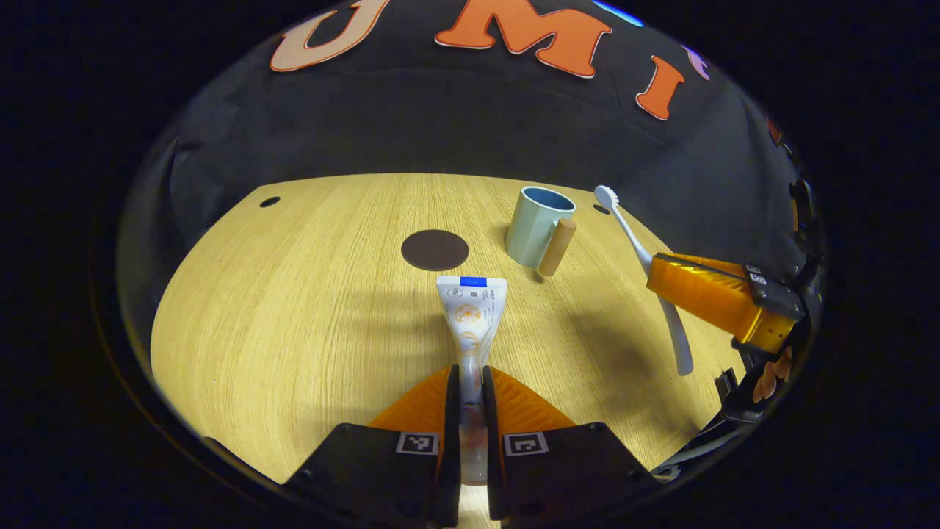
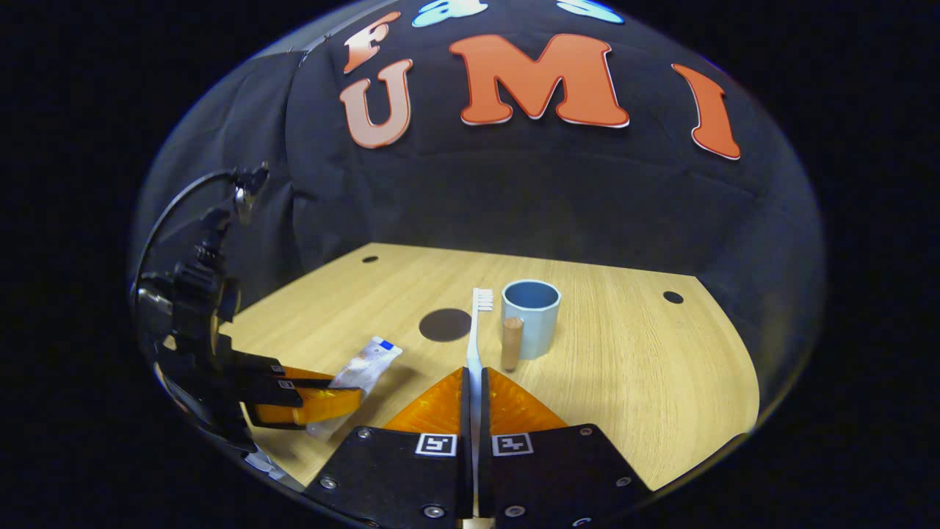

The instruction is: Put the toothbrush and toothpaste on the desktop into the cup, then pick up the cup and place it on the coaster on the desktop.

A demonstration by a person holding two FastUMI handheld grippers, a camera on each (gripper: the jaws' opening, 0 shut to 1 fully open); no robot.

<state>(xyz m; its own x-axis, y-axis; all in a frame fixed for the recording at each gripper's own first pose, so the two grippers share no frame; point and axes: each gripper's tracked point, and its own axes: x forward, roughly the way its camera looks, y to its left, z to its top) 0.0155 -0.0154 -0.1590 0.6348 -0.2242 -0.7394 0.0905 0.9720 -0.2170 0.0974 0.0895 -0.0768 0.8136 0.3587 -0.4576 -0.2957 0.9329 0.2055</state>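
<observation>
You have both items gripped: your left gripper [image 1: 471, 389] has its jaws clamped on the toothpaste [image 1: 470, 312], low centre, and your right gripper [image 2: 474, 397] pinches the toothbrush [image 2: 477, 330]. The cup [image 2: 530, 316] stands empty on the table [image 2: 646, 382], right of centre. Neither item is in it yet, and the coaster [image 2: 445, 325], left of the cup, is bare, so the drops and the cup move remain.

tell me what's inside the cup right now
The cup looks empty: its blue inner wall shows, though the bottom is hidden by the rim. The toothpaste is held in the left tool, the toothbrush in the right tool.
</observation>
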